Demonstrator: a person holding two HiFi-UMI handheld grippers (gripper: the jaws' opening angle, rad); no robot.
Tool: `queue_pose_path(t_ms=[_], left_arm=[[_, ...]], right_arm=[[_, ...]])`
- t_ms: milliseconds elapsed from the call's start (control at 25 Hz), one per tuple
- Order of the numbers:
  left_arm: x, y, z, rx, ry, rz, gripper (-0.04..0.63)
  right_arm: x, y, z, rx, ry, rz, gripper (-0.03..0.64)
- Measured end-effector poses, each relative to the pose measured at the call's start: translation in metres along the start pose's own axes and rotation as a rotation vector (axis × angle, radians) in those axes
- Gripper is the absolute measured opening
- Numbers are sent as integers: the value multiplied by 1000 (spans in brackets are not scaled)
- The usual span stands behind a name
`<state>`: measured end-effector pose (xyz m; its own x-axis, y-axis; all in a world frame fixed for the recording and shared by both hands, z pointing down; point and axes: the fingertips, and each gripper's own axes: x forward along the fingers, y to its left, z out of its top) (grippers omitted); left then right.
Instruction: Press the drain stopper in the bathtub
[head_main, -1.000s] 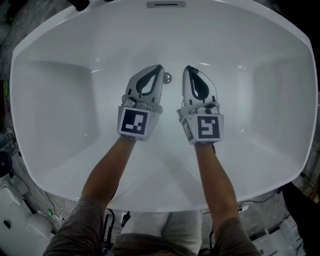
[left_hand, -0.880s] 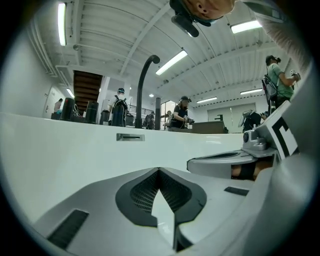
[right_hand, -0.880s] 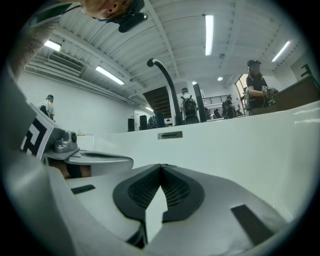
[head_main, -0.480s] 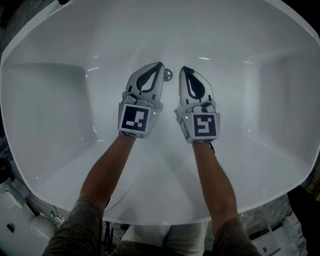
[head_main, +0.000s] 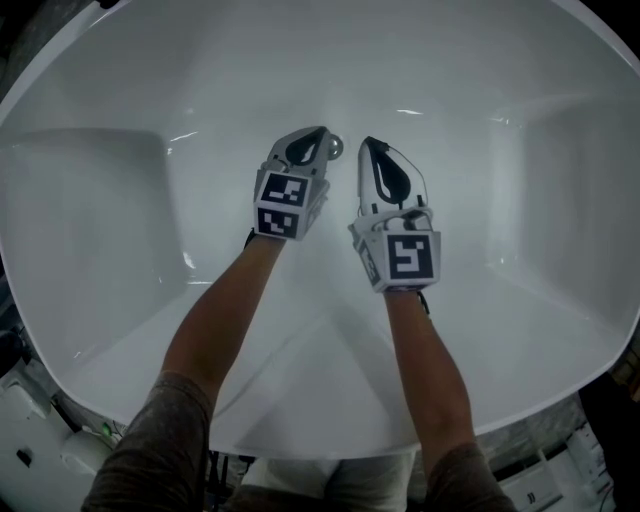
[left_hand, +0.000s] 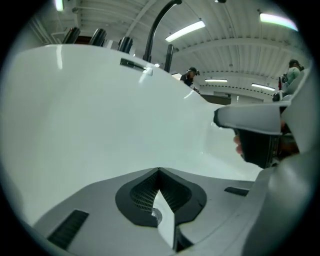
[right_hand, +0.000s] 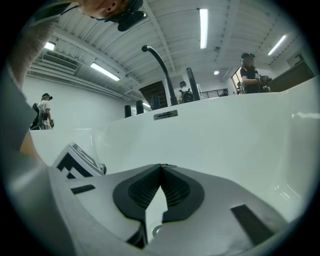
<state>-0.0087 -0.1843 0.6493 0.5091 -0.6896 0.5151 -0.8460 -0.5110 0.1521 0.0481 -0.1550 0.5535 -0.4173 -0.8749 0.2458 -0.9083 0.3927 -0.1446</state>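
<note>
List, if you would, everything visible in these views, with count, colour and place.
bathtub: one, white, fills the head view
drain stopper: one, shiny metal, tub floor, next to the left gripper's tip
faucet: one, dark, curved, above the far rim
overflow slot: one, grey, far wall below the faucet
ceiling lights: several, white, overhead
people: at least three, beyond the tub
left gripper: grey-white, shut
right gripper: grey-white, shut
forearms: two, bare

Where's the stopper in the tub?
Head view: the stopper sits on the tub floor, beside the tip of the left claw; the right claw is just to its right.
</note>
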Motion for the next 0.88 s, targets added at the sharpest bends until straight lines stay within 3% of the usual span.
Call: queue_pose_path(t_ms=[160, 560, 880], left_arm=[[26, 13, -42, -70, 118, 29, 3], [70, 31, -137, -165, 387, 54, 2], [80, 32, -174, -131, 497, 45, 2]], right_arm=[[1, -1, -10, 18, 8, 2, 3], [4, -6, -32, 41, 27, -2, 3], [3, 3, -45, 44, 50, 12, 3]])
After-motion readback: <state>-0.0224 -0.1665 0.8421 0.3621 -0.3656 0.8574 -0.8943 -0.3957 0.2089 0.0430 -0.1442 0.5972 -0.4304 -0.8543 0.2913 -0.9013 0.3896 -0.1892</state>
